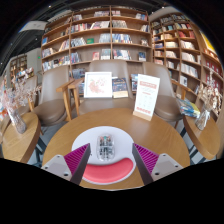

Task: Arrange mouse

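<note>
One mouse [106,147], grey and white, lies on one pink round mat [107,171] on the round wooden counter [60,140]. One hand-held gripper [108,160] is present; its two fingers stand apart, one on each side of the mouse, with magenta pads [75,156] facing inward. A gap shows between the mouse and each pad, so the mouse stands between the fingers and rests on the mat.

Beyond the mouse, at the counter's far edge, three upright items are counted: one white sign [98,84] to the left, one dark booklet [120,87] in the middle, one tall card [147,96] to the right. All three stand well apart from the mouse.

Open room: bare wood surrounds the mat, widest between the mouse and the three upright items. The counter's curved rim runs left and right of the fingers.

Past the counter, two chairs [57,92] are visible behind the upright items. Bookshelves [100,35] fill the back wall. A second table [15,140] lies left of the counter, with a gap of floor between; what sits on it cannot be made out
</note>
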Available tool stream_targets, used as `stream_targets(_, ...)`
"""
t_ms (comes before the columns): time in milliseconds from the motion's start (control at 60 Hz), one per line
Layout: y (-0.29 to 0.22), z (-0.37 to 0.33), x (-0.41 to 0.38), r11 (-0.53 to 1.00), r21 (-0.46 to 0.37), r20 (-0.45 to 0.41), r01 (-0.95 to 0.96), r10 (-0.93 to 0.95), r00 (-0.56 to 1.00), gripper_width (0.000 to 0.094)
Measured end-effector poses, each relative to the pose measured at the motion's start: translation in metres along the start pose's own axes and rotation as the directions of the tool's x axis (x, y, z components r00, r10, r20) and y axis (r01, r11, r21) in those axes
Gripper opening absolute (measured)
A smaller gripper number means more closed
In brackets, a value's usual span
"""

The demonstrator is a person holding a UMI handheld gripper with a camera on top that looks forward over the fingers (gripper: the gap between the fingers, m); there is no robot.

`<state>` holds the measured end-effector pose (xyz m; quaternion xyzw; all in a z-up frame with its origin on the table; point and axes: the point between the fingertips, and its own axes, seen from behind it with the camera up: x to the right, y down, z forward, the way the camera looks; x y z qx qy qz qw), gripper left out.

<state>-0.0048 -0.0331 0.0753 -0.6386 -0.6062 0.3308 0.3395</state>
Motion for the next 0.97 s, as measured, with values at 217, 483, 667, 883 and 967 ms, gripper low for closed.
stream_targets(217, 0.016, -0.136, 0.024, 0.999, 0.040, -0.026, 0.017, -0.016, 1.000, 0.0862)
stream_targets(483, 0.055, -0.249, 0.066, 0.996, 0.081, -0.088, 0.041, -0.034, 0.996, 0.0855)
stream_targets(667, 0.079, -0.286, 0.084, 0.994, 0.096, -0.104, 0.045, -0.035, 0.994, 0.0854)
stream_targets(883, 0.100, -0.295, 0.084, 0.996, 0.078, -0.093, 0.045, -0.037, 0.995, 0.0853)
stream_targets(967, 0.107, -0.296, 0.079, 0.997, 0.066, -0.076, 0.034, -0.029, 0.997, 0.0851)
